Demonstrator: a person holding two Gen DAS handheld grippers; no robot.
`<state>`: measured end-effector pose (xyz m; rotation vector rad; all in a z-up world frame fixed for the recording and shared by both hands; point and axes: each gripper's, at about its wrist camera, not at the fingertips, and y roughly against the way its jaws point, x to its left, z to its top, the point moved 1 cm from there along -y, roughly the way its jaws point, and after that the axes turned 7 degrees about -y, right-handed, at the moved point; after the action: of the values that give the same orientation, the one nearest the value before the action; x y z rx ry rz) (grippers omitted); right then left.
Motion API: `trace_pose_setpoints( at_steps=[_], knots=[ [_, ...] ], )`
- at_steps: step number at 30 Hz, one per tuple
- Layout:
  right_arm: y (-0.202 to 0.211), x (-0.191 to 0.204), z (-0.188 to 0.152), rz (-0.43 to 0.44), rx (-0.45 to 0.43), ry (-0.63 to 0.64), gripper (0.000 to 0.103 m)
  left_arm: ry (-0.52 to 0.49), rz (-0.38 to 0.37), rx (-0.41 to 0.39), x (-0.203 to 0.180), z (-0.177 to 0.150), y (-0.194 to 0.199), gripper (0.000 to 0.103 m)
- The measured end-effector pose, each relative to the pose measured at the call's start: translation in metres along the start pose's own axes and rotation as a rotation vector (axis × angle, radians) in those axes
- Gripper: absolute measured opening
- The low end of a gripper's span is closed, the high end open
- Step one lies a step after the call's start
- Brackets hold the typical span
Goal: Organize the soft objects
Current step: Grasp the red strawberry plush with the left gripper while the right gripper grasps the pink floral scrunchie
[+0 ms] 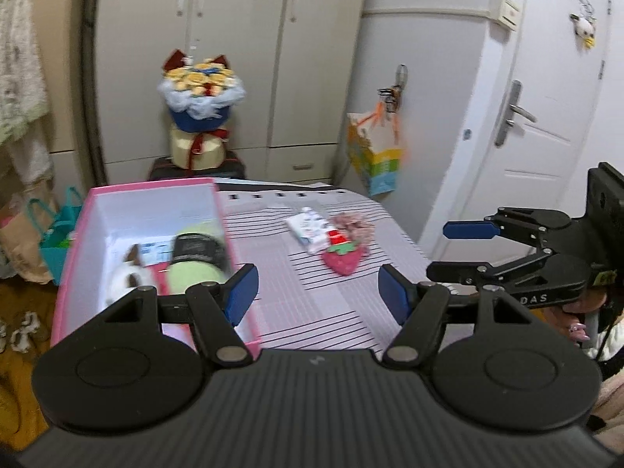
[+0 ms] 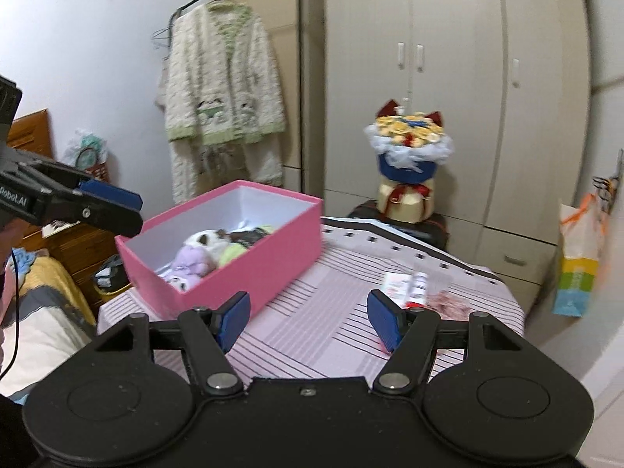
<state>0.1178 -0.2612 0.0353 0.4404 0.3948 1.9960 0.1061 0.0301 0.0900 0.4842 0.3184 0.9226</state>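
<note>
Purple plush (image 2: 190, 260) in pink box (image 2: 249, 273) — seemingly hidden from left wrist.

The left gripper (image 1: 318, 292) stood with its blue pads (image 1: 241, 292) well apart and nothing between them, pointing forward and somewhat downward. The right gripper (image 2: 308, 321) was held likewise, jaws apart and empty, tilted down. Each showed in the other's view: the right gripper (image 1: 460, 249) to the right of the left one, the left gripper (image 2: 113, 206) at the right one's left.
</note>
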Motion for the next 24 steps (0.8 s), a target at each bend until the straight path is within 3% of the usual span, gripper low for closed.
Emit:
trace_pose_setpoints(
  at_steps=[7, 13, 24],
  knots=[
    [-0.003, -0.042, -0.003, -0.047, -0.002, -0.046, 0.071, -0.009, -0.077, 0.007, -0.022, 0.008, -0.047, 0.067],
    [-0.019, -0.075, -0.004, -0.085, -0.015, -0.062, 0.071, 0.013, -0.097, 0.007, -0.032, 0.012, -0.089, 0.067],
    [-0.078, -0.138, -0.017, -0.081, -0.05, -0.114, 0.071, 0.012, -0.007, 0.0, -0.045, -0.007, -0.171, 0.067]
  ],
)
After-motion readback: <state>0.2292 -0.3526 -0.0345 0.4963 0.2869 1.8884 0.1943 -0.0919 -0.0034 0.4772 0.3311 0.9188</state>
